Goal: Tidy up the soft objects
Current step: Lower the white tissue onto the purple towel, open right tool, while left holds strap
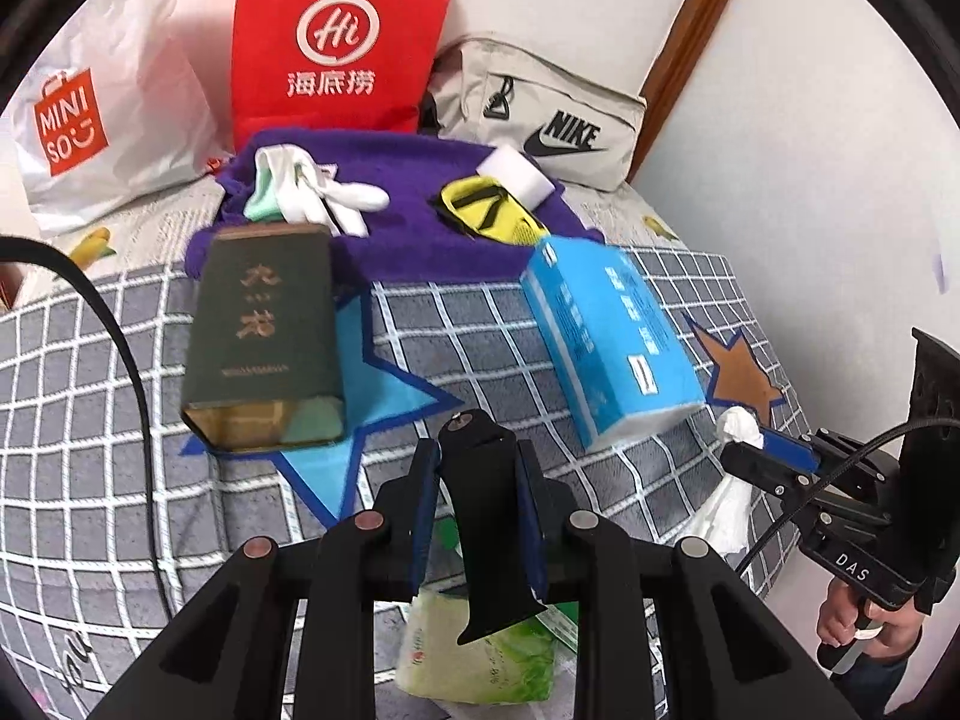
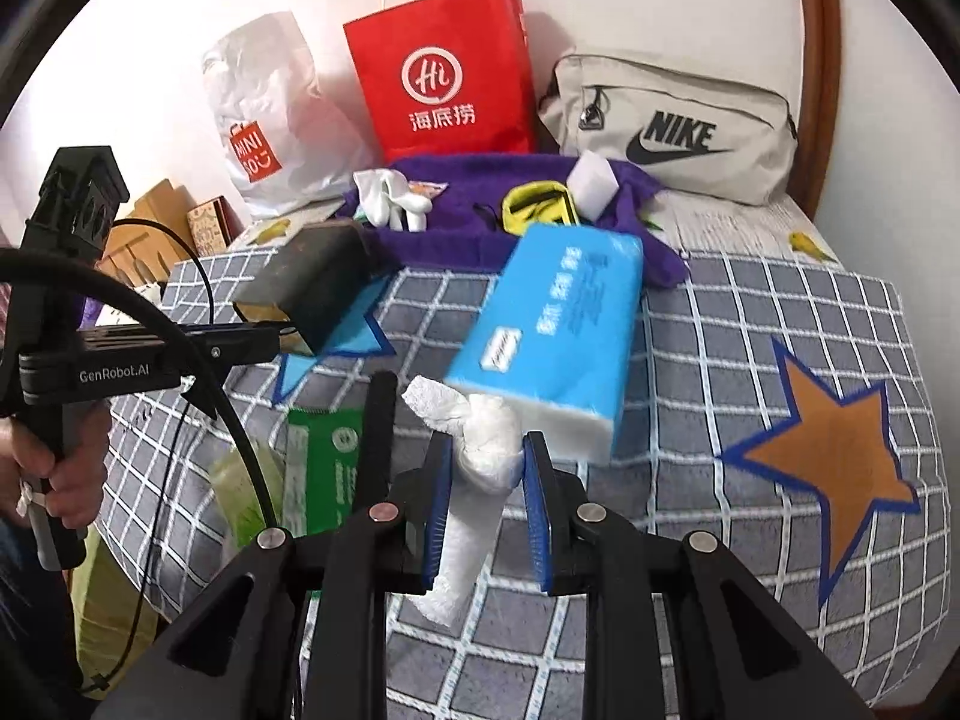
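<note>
My left gripper (image 1: 479, 456) is shut on a flat black strap-like piece (image 1: 480, 516) and holds it above a green tissue pack (image 1: 480, 654). My right gripper (image 2: 487, 450) is shut on a knotted white cloth (image 2: 480, 468) that hangs down between its fingers; it also shows in the left wrist view (image 1: 738, 480). On a purple towel (image 1: 408, 240) at the back lie white gloves (image 1: 312, 192), a yellow-and-black item (image 1: 486, 210) and a white sponge block (image 1: 516, 171). A blue tissue pack (image 1: 606, 336) lies on the checked blanket (image 1: 480, 330).
A dark green box (image 1: 264, 330) lies left of centre. A white Miniso bag (image 1: 90, 120), a red paper bag (image 1: 336, 42) and a beige Nike bag (image 1: 540, 120) stand against the wall. Cardboard boxes (image 2: 162, 222) stand beyond the bed's left edge.
</note>
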Demonstrator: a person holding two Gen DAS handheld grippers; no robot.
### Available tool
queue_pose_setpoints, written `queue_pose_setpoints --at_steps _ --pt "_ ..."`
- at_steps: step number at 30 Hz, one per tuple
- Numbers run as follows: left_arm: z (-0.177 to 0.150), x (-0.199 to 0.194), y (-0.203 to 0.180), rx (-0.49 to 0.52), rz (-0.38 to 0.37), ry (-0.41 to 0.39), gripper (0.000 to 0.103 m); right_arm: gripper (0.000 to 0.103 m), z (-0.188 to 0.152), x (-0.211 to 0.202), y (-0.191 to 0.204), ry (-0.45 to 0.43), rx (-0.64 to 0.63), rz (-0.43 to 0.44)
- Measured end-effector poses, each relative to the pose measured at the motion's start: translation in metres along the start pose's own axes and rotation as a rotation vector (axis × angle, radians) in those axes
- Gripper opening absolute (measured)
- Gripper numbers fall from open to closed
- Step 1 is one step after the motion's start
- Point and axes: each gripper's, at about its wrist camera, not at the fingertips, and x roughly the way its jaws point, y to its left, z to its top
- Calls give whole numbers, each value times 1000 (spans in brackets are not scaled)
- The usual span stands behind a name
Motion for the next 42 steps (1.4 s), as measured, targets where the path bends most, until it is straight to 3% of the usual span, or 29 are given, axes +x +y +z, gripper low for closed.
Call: queue_pose_setpoints --at_steps 28,42 --pt "82 -21 38 -27 36 -123 23 23 105 35 7 -42 -58 23" --pt "123 5 67 -49 25 -102 24 23 150 67 0 -43 -49 15"
